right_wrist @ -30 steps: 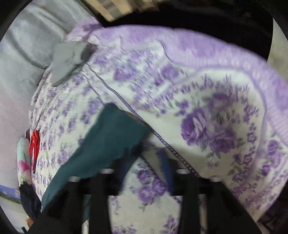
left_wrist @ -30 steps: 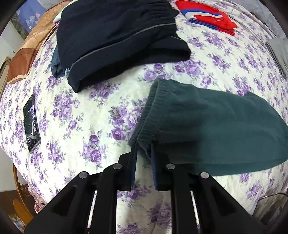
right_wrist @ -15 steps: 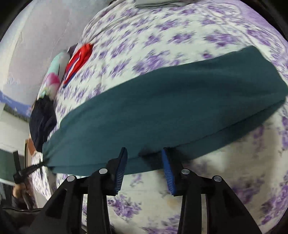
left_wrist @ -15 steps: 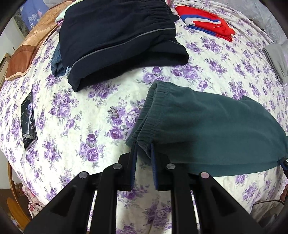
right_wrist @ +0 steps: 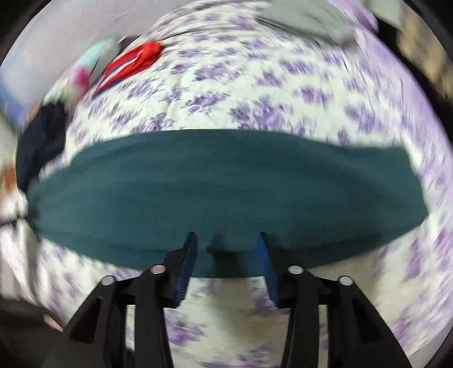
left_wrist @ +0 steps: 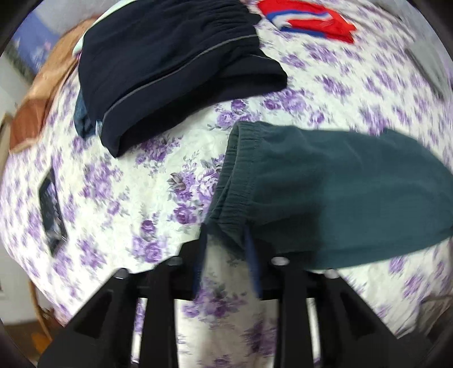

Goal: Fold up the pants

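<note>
Dark green pants (left_wrist: 325, 192) lie folded lengthwise on the floral bedspread (left_wrist: 158, 175), waistband to the left. My left gripper (left_wrist: 225, 240) is open at the near corner of the waistband, with the corner lying between its blue pads, released. In the right wrist view the green pants (right_wrist: 220, 186) stretch across the frame. My right gripper (right_wrist: 228, 240) is open over their near edge, near the middle of the leg.
A folded navy garment (left_wrist: 175, 68) lies at the back left. A red, white and blue garment (left_wrist: 308, 17) lies at the back. A black phone (left_wrist: 51, 209) lies on the bed at left. A grey garment (right_wrist: 308, 19) lies at the far end.
My left gripper has opened and let go of the waistband corner. My right gripper has shifted along the near edge of the pants and stays open. Both views are motion-blurred.
</note>
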A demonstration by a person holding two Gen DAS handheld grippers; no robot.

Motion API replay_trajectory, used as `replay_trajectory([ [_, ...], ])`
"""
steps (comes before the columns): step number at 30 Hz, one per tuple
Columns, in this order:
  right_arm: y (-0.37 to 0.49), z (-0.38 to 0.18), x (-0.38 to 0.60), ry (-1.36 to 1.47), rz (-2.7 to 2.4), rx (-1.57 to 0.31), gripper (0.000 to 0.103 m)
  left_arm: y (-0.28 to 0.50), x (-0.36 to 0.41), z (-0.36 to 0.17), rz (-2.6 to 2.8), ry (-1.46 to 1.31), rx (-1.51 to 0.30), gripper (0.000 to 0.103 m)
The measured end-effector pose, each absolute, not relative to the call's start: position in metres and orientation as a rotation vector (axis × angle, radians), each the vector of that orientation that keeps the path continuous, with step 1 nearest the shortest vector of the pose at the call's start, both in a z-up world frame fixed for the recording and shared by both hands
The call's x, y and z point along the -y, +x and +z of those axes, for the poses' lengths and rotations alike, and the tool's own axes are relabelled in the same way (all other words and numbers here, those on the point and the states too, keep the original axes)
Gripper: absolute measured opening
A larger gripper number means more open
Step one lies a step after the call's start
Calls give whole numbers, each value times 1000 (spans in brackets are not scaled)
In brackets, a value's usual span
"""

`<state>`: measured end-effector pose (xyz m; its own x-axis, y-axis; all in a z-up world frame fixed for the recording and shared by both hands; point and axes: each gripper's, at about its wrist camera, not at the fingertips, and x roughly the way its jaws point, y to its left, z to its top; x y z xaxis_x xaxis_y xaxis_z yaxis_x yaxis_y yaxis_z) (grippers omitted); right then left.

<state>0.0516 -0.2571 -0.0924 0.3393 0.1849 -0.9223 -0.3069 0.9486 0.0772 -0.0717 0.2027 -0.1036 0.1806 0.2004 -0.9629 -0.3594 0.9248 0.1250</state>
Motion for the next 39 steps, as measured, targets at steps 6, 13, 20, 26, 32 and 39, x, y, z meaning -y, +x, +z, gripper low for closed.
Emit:
replay_trajectory([
  [6, 41, -98, 244, -340, 397, -1158, 48, -81, -207, -93, 409, -58, -1319, 39],
  [13, 42, -108, 221, -554, 438, -1120, 43, -77, -176, -81, 239, 72, -1267, 39],
  [20, 46, -117, 211, -601, 506, -1128, 36, -48, -115, -115, 26, 279, -1281, 35],
  [26, 52, -118, 210, -534, 539, -1143, 12, -30, -97, -131, -8, 370, -1308, 26],
  [32, 54, -110, 218, -420, 571, -1162, 2, -27, -110, -139, -38, 314, -1344, 0],
  [39, 40, -85, 244, -260, 666, -1207, 2, -37, -138, -127, -31, 200, -1337, 0],
])
